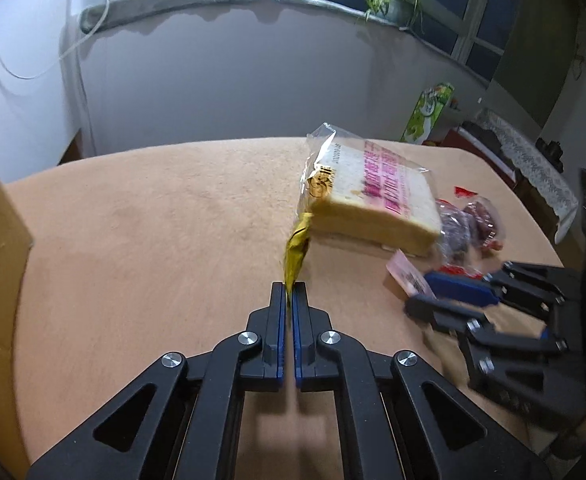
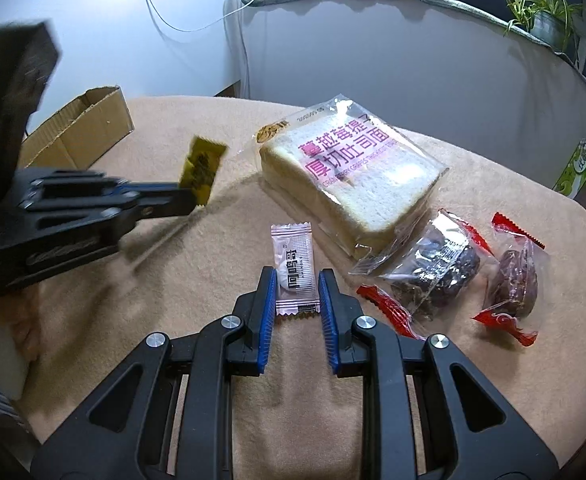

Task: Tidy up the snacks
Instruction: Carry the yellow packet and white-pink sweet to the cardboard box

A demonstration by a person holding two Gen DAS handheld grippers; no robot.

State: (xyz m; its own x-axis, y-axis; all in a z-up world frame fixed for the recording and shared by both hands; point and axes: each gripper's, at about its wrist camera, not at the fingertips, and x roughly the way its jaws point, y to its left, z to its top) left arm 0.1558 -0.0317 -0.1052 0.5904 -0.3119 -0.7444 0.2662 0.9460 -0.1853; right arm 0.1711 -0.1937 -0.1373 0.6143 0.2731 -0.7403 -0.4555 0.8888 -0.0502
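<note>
Already the yellow packet (image 2: 202, 170) hangs above the table (image 1: 153, 220), clenched in the left gripper (image 1: 289, 288); carry it level to the cardboard box (image 2: 81, 128). The right gripper (image 2: 295, 280) straddles the pink sachet (image 2: 294, 268), unclosed.

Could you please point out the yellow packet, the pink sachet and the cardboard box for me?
yellow packet (image 2: 202, 168), right wrist view, middle of the wrapper.
pink sachet (image 2: 294, 268), right wrist view, printed centre.
cardboard box (image 2: 78, 136), right wrist view, outer wall.
</note>
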